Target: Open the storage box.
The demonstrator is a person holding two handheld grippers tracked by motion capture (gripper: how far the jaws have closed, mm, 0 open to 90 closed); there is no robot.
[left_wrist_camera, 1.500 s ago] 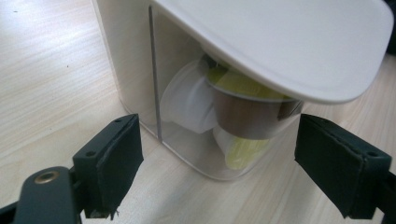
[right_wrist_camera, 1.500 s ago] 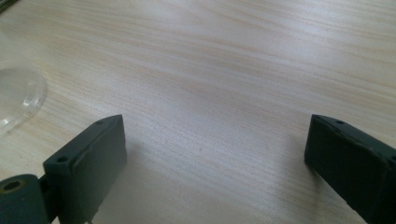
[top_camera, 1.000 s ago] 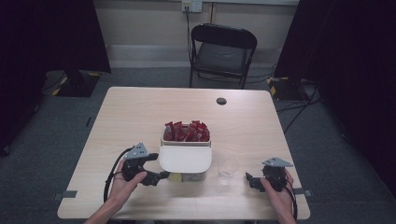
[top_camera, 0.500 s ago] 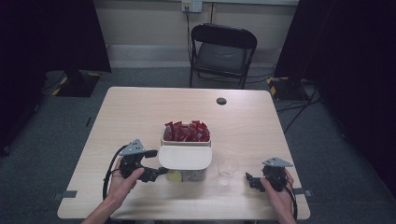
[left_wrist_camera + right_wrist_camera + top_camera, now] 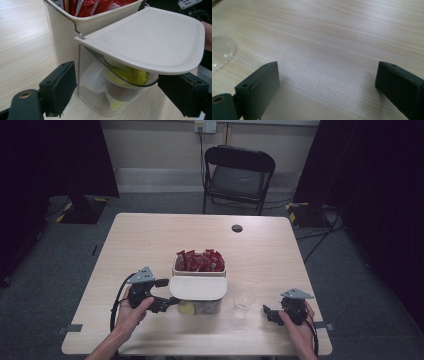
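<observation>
A cream dispenser bin (image 5: 198, 285) of red packets (image 5: 200, 261) stands just ahead of the left gripper (image 5: 162, 295), whose jaws gape either side of its clear lower compartment; the flap (image 5: 150, 40) half hides the cups inside. The right gripper (image 5: 268, 312), also wide open, rests beside a clear plastic cup (image 5: 244, 299) at its left.

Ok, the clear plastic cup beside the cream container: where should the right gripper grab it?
Grip the clear plastic cup across its side wall, coming in level from its right, where the right gripper lies open. It stands upright, and the cream container crowds its left.
</observation>
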